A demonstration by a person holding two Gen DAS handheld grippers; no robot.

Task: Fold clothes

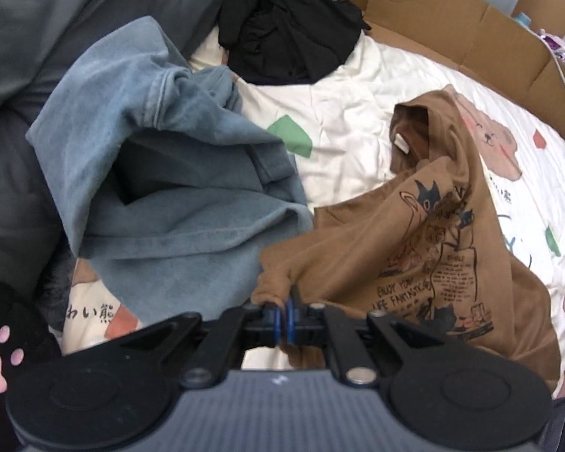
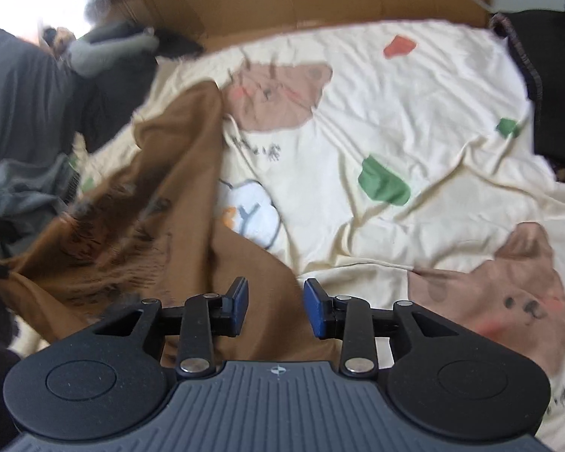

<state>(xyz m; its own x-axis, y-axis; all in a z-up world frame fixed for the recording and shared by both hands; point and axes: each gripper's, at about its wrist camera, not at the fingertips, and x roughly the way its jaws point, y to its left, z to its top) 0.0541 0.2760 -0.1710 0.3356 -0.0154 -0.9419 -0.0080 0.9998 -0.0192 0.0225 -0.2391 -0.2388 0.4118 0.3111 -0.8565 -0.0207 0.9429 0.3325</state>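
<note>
Left wrist view shows a cream quilted bedspread printed with bears and green patches (image 1: 376,86), edged at the far side by flattened brown cardboard (image 1: 471,34). On it, toward the left, a washed-blue denim garment (image 1: 162,173) is heaped loosely, and a crumpled black garment (image 1: 286,37) sits beyond it.

Nearer lies the brown cotton T-shirt with dark cartoon print and lettering (image 1: 403,248), rumpled and partly lifted, its collar label showing at the far end. It looks light, soft and limp, so any unsupported part should sag and bunch; a hem corner or shoulder seam looks the surest hold, with the second grip well apart along the same edge to keep it taut.

The left gripper (image 1: 284,314) has its blue pads pressed together on a bunched edge of the shirt. In the right wrist view, the right gripper (image 2: 277,309) hovers over the shirt's near edge (image 2: 192,203), jaws spread apart and holding nothing.
</note>
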